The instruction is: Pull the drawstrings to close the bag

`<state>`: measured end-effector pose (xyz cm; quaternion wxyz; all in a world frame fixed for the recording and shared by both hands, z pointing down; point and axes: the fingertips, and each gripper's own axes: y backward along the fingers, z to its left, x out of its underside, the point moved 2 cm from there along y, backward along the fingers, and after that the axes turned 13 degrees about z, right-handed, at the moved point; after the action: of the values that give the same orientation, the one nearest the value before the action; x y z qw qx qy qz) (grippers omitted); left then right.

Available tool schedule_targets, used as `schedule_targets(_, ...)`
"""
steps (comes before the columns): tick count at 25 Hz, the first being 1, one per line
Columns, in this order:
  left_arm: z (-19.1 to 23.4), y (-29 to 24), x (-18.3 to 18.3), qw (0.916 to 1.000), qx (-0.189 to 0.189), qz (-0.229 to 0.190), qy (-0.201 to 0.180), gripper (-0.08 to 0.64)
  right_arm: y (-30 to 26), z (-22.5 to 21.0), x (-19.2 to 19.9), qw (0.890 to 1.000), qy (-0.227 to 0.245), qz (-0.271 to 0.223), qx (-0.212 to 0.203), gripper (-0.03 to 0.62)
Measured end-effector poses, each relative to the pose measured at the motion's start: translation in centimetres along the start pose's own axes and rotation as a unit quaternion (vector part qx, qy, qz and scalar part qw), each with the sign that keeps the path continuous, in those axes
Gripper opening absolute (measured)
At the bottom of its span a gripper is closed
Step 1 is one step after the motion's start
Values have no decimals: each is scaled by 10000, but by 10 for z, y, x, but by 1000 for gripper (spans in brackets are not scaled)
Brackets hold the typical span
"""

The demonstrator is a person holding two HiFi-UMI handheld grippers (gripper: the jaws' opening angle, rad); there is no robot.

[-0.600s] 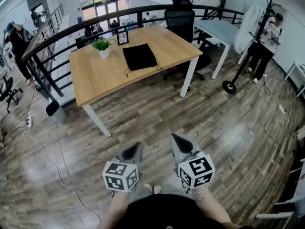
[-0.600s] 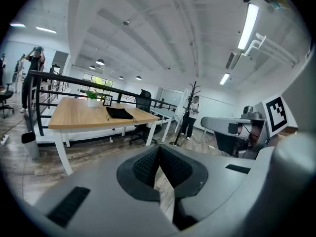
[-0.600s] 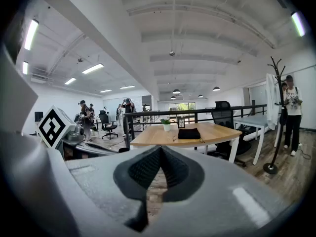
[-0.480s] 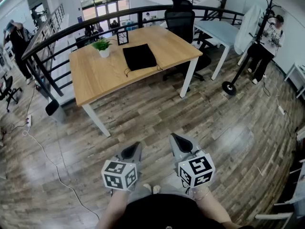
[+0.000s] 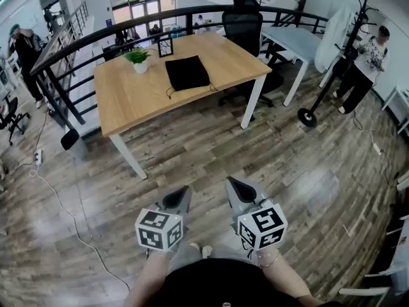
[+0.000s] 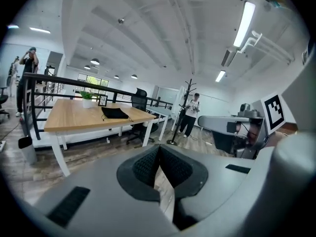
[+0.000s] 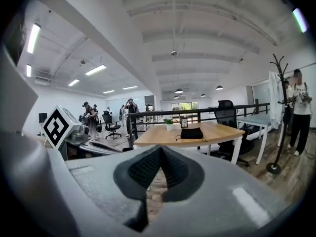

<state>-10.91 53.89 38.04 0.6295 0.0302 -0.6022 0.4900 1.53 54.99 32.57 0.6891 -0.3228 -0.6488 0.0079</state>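
Grippers first: left gripper [image 5: 181, 196] and right gripper [image 5: 235, 185], both clamped together on nothing, held low and side by side over bare floor [image 5: 211, 147], well apart from the work. Same in each gripper view: pads meeting, with only floorboards behind.

Bag [image 5: 187, 73]: black, flat, lying on far half of table [image 5: 128, 104]. Drawstrings [image 5: 170, 95] trailing loose off its near corners, so mouth probably on near side. Not yet touched; task not begun, by the look of it.

Just past bag, to far left: plant [image 5: 137, 60] and frame [image 5: 165, 47], both close enough to matter. Chair [image 5: 243, 27] beyond table's far right. Cable [image 5: 71, 219] snaking over floor at near left.

Risks, judged from here:
- Arriving with jaws shut: would nudge cords about instead of taking them. Needs opening before the reach.
- Thin dark cords beside dark cloth: easy to pinch fabric along with cord, or to miss altogether.
- Pulling one side only, or both the same way: likely to drag a light bag across smooth wood rather than cinch it, possibly into plant or frame.
- Walking up with eyes on table: could catch cable underfoot.
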Motion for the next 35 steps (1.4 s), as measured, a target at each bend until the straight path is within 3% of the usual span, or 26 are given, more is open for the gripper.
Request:
schedule_targets(3, -8, 4, -11, 9994, 63, -314, -157, 15, 5, -4, -1, 9999, 58, -98, -10, -2)
schedule_targets(9, -13, 1, -19, 9986, -181, -463, -156, 15, 12, -13, 5, 9996, 82, -127, -231, -2)
schedule_targets(17, -20, -21, -12, 9992, -191, -339, -64, 15, 8, -27, 23, 9993, 51, 59, -364, -2)
schedule_targets(21, -3, -41, -23, 9994, -156, -315, 25, 15, -17, -39, 21, 9990, 183, 176, -378, -1)
schedule_targets(26, 28, -72, -44, 9996, -65, -251, 132, 15, -62, -62, 5, 9988, 22, 229, -434, -2)
schedule_targets(35, 104, -135, -116, 9995, 223, -227, 42, 15, -161, -114, -47, 9994, -18, 276, -190, -1)
